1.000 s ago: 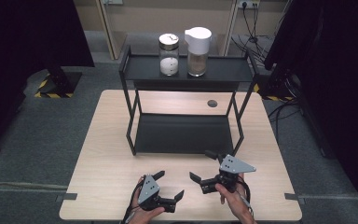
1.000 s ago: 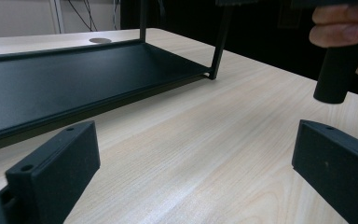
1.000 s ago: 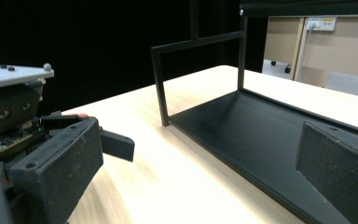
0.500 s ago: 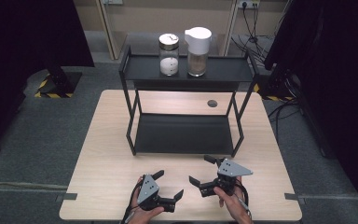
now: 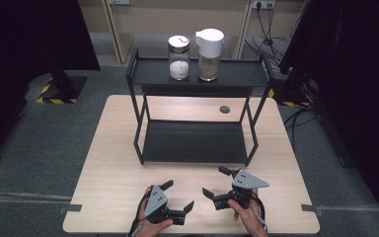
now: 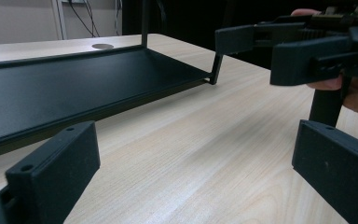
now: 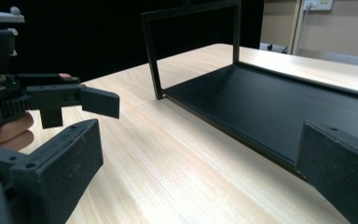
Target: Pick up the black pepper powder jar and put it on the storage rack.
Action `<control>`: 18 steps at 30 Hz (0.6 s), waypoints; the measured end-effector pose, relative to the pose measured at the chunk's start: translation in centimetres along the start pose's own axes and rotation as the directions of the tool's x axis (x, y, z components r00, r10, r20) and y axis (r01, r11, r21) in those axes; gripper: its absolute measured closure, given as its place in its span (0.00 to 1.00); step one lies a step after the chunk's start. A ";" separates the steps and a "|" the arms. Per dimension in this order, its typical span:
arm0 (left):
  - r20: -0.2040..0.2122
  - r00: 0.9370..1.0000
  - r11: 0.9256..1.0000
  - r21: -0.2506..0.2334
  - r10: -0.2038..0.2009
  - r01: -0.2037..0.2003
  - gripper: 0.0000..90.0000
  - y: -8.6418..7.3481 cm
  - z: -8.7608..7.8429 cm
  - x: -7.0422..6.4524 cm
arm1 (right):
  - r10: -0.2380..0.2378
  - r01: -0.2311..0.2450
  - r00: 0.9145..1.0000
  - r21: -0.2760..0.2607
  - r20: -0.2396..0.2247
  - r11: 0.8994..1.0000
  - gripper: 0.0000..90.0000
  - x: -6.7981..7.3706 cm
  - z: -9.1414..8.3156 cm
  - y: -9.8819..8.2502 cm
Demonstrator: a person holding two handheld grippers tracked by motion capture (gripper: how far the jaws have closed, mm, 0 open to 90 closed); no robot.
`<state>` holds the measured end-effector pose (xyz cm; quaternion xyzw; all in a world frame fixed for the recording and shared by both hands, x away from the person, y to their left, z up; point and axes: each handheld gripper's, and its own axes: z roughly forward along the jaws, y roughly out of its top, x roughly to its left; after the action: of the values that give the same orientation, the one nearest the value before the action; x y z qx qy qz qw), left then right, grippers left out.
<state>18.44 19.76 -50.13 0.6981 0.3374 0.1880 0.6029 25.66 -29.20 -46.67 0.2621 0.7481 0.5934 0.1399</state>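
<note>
My left gripper (image 5: 177, 195) is held low over the wooden table (image 5: 118, 163) near its front edge, open and empty. My right gripper (image 5: 216, 181) is beside it on the right, also open with nothing between its fingers. The two point toward each other at an angle. In the left gripper view the left gripper (image 6: 193, 186) has its jaws wide apart, and the right gripper (image 6: 275, 49) hovers at the upper right. In the right gripper view the right gripper (image 7: 198, 168) is just as wide, and one of the left gripper's fingers (image 7: 100, 101) reaches in from the left.
A black two-tier metal rack (image 5: 192, 141) stands mid-table beyond the grippers. On its top shelf are a glass jar (image 5: 179, 58) with white contents and a white-lidded jar (image 5: 209, 48) with brownish contents. A round grommet (image 5: 224, 109) sits behind the rack.
The right gripper has drifted slightly toward the near edge of the table. The left gripper has barely moved. Both stay open.
</note>
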 end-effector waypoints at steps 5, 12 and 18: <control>0.000 1.000 1.000 -0.001 0.001 -0.001 0.00 0.0 0.0 0.0 | 0.012 -0.012 1.000 0.017 0.001 1.000 0.01 -0.1 0.2 -0.3; 0.000 1.000 1.000 0.000 0.000 0.000 0.00 0.0 0.0 0.0 | 0.014 -0.014 1.000 0.014 0.005 1.000 0.01 -0.2 0.0 -0.3; 0.000 1.000 1.000 0.002 -0.002 0.002 0.00 0.0 0.0 0.0 | 0.017 -0.017 1.000 0.016 0.006 1.000 0.01 -0.2 -0.1 -0.4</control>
<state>18.41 19.74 -50.14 0.6982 0.3383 0.1873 0.6024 25.72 -29.47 -47.09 0.2715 0.7502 0.5876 0.1351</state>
